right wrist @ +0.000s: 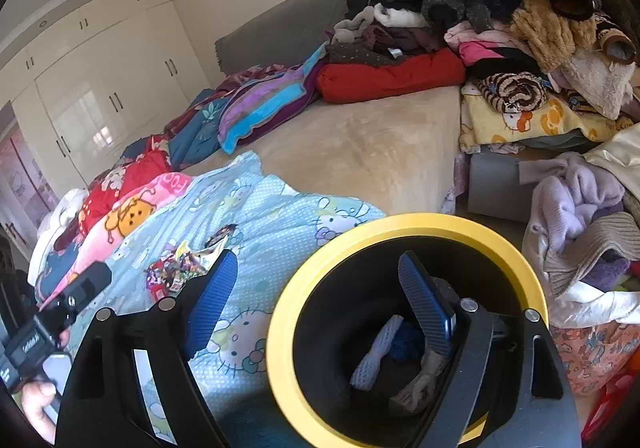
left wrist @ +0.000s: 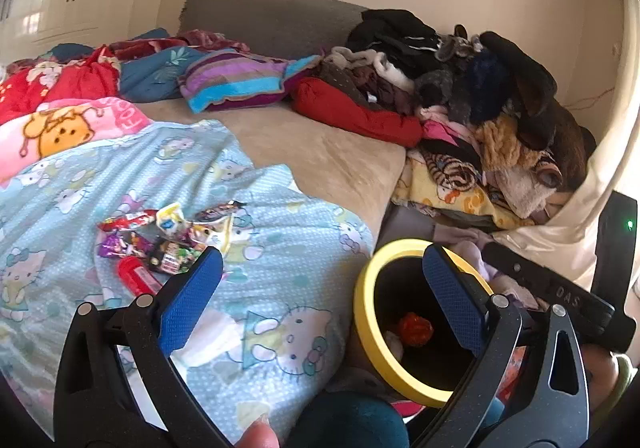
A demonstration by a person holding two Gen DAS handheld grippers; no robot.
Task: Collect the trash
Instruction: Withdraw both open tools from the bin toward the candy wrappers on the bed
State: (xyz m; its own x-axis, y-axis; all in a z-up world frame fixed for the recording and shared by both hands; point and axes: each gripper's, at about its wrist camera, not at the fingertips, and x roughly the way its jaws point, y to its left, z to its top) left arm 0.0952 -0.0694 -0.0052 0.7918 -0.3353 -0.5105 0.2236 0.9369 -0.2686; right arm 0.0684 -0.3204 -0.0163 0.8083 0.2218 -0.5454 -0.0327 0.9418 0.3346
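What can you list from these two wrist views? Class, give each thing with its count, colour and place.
Round bin with yellow rim: one, black inside, beside the bed; crumpled red wrapper and pale scraps inside.
Pile of snack wrappers: several, mixed colours, on the light-blue cat-print blanket.
Red plastic packet: one, at the pile's near edge.
Beige bed sheet: one, mid-bed.
Heap of clothes: many, dark, red, tan, far right of bed.
Striped purple-and-blue blanket: one, by the grey headboard.
White wardrobe: one, far wall.
Left gripper: blue pads, open, empty.
Right gripper: blue pads, open, over the bin.
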